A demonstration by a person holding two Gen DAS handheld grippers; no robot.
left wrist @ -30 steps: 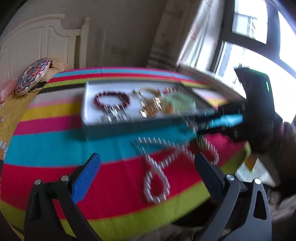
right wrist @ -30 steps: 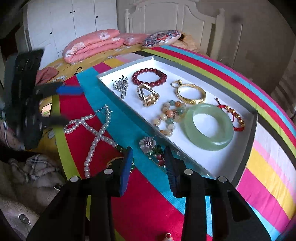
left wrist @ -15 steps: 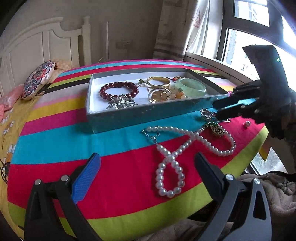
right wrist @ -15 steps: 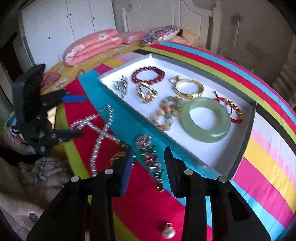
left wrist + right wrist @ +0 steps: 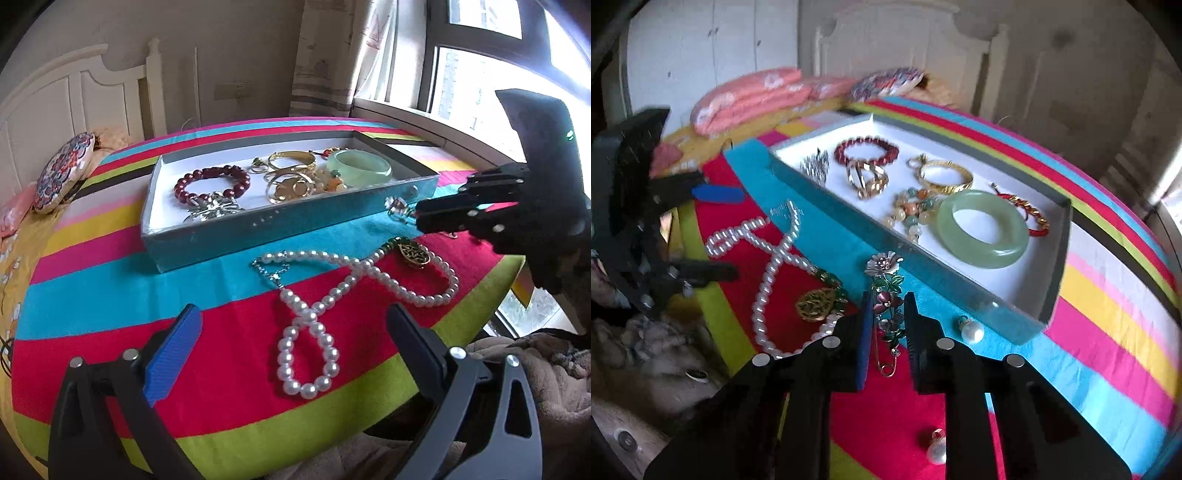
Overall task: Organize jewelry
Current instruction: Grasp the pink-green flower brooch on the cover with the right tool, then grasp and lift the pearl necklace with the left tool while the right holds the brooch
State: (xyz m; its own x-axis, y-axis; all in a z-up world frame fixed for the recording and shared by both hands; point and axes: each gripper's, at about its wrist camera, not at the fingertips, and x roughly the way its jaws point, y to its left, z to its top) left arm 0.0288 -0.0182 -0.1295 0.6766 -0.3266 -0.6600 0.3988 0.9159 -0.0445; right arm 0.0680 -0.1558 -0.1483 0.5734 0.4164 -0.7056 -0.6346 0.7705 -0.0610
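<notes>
we read the scene from left to right. the left tool hung released, its fingers spread wide and holding nothing, above the red stripe of the bed cover. the pearl necklace lay at twelve o'clock from it, just beyond the tips, looped in a loose figure of eight with its long axis running from seven o'clock up to two o'clock in the left wrist view. behind it, still at twelve, stood the tray, already carrying the red bead bracelet, the gold pieces and the jade bangle.

further right, the right tool straddled the flower brooch. its fingers were part closed, one on each side of the brooch, and we could not tell whether the pads were touching it yet. the brooch lay on the cover just beside the tray's near wall, its long axis pointing at twelve o'clock from the right tool, in line with the fingers, flower head far and pin near. we judged that the right tool was far the nearer and that the next move turned on this: the narrow width lay across the gap, so a straight squeeze should catch it. a pearl earring sat at two o'clock from the tips, near the tray wall, and another lay at five o'clock.
</notes>
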